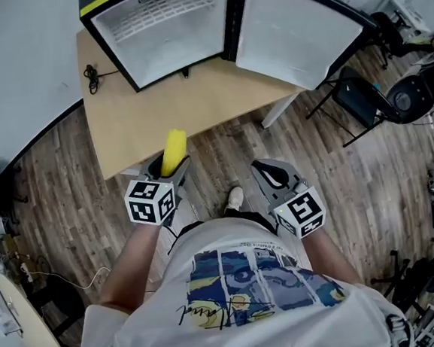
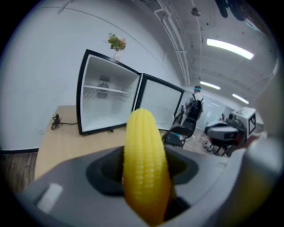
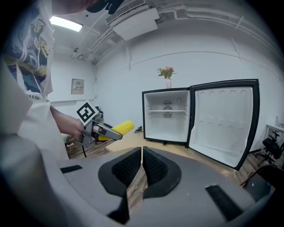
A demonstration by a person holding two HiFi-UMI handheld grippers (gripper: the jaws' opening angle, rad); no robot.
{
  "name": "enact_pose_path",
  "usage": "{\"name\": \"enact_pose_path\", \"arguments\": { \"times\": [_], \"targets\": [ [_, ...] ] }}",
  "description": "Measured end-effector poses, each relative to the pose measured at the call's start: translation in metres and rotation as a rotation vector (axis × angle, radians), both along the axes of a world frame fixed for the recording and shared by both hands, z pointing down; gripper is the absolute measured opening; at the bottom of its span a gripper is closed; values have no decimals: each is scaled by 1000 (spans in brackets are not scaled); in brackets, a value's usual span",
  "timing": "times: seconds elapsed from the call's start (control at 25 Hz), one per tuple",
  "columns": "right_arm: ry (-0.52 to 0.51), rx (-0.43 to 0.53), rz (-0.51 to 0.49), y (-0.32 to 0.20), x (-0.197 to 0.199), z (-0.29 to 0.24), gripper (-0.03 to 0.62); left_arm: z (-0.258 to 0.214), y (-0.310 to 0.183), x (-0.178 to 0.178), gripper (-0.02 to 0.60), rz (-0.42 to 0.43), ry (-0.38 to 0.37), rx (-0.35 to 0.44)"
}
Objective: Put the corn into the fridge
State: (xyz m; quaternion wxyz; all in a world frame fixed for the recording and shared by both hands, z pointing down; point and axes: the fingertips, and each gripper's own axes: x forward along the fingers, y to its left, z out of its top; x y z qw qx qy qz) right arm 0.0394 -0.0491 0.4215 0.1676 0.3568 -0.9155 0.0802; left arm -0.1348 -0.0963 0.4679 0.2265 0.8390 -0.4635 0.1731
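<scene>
A yellow corn cob point(image 1: 173, 151) sticks out forward from my left gripper point(image 1: 165, 168), which is shut on it; in the left gripper view the corn point(image 2: 145, 164) fills the middle between the jaws. The small black fridge point(image 1: 160, 26) stands on the wooden table point(image 1: 166, 109) ahead, its door point(image 1: 295, 26) swung wide to the right and its white inside bare. My right gripper point(image 1: 272, 175) hangs over the floor at the right, shut with nothing in it; its pads point(image 3: 133, 165) nearly touch. From that side the fridge point(image 3: 166, 116) and the corn point(image 3: 119, 129) both show.
A black cable point(image 1: 91, 74) lies on the table's left end. Black chairs point(image 1: 376, 94) stand to the right of the open door. The person's shoe point(image 1: 235, 198) is on the wood floor just before the table. A small vase of flowers point(image 3: 167, 74) tops the fridge.
</scene>
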Motion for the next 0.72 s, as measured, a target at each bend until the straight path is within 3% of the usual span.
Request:
{"name": "enact_pose_path", "arguments": {
  "times": [0.28,0.72],
  "targets": [
    [2,-49,50,-45,56,22,18,10,-90,8,250,-66,-44,-10],
    [7,-91,225,-90,90,37,18,45,-257,4,250,-118,-68,-13]
  ]
}}
